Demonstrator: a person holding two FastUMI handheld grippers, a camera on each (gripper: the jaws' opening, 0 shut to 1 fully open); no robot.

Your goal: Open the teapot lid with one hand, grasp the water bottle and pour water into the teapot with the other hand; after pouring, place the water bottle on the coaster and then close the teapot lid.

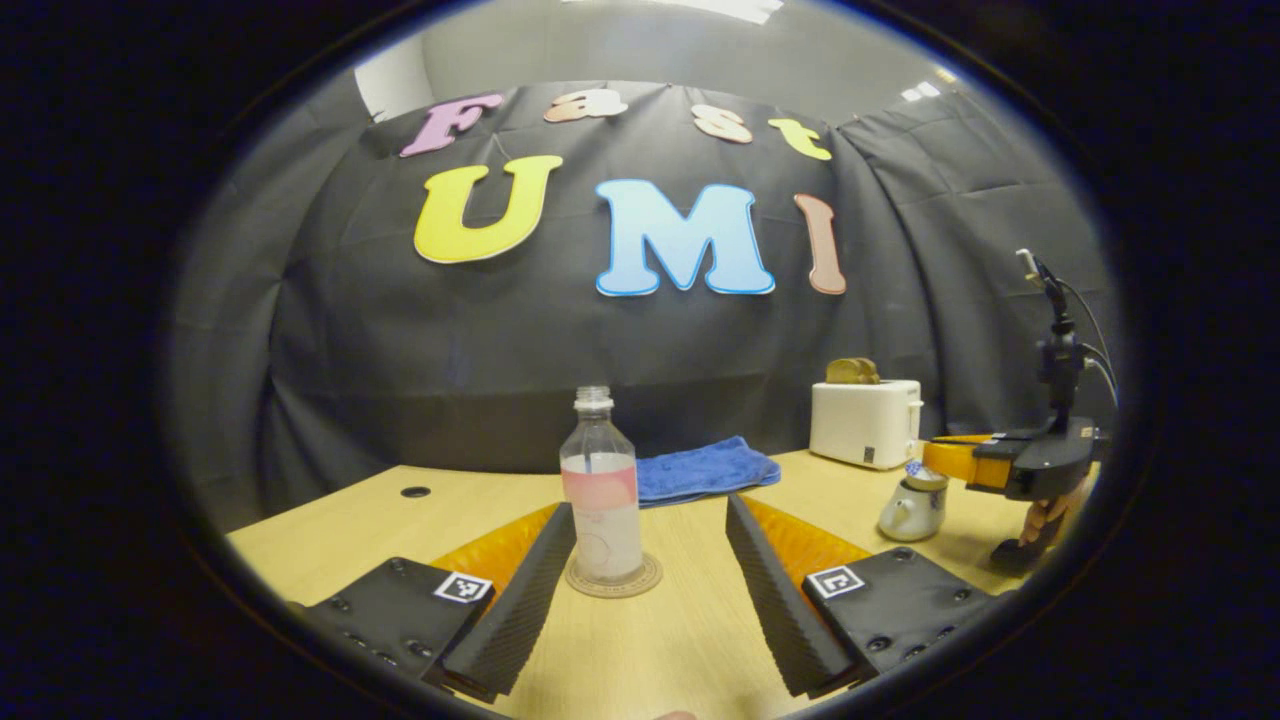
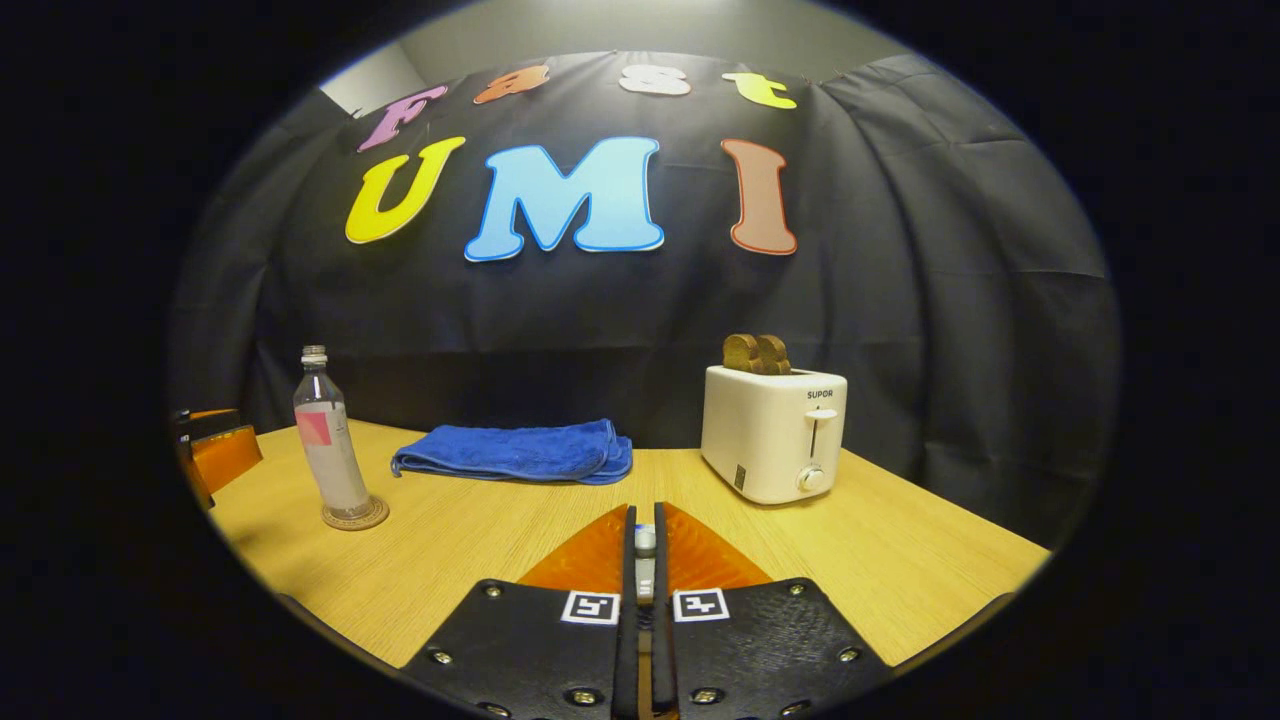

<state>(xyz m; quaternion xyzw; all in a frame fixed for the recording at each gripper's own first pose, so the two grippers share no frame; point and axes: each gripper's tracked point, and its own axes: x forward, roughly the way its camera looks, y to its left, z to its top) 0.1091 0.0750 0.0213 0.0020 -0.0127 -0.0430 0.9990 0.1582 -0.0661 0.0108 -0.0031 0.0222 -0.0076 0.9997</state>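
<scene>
Bottle (image 1: pixel 602 490) stands upright on coaster (image 1: pixel 614 579), apparently between left gripper's (image 1: pixel 650 545) fingers.

Left gripper (image 1: pixel 650 575) and right gripper (image 2: pixel 645 560) — black screwed plates, square coded tags, orange bodies.

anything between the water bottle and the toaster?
Yes: in the right gripper view a folded blue towel lies on the table between the water bottle and the toaster, touching neither.
</scene>
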